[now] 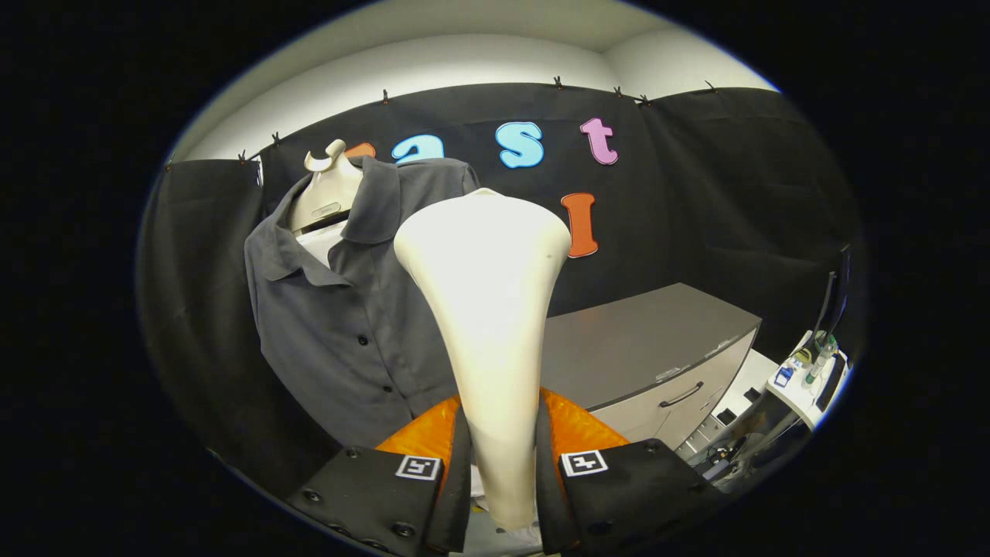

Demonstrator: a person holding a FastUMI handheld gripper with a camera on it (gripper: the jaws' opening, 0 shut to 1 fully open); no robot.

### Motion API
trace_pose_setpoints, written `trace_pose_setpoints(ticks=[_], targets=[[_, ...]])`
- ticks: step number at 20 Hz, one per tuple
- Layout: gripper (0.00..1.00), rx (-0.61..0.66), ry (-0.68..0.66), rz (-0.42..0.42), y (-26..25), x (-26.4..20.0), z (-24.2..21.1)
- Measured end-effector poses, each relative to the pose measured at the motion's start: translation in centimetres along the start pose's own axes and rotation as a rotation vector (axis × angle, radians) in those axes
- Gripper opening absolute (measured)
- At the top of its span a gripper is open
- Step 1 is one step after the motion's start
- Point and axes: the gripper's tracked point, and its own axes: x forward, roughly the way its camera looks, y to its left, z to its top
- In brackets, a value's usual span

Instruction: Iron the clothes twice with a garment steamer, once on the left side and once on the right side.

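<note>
The gripper (501, 464) was closed on the garment steamer (489, 309), both fingers pressing its handle, the head rising beyond them. The grey shirt (348, 325) hung just beside it on a hanger (326, 186). A good pass probably needed the head kept flat against the cloth, moving slowly.

The tool (501, 464) is closed on the cream steamer (487, 309), whose broad head rises straight ahead and blocks the middle. Just beyond it on one side hangs the grey shirt (340, 333) on its stand — close, little gap between. On the other side the way lies open above the grey tabletop (642, 340), though the black wall cloth (735, 193) closes it behind — a cluttered trolley (808, 379) stands further out.
</note>
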Motion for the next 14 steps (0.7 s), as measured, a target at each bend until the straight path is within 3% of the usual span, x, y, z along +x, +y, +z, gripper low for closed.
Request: trace_pose_setpoints(ticks=[14], targets=[[0.43, 0.018, 0.020, -0.027, -0.69, -0.18, -0.68]])
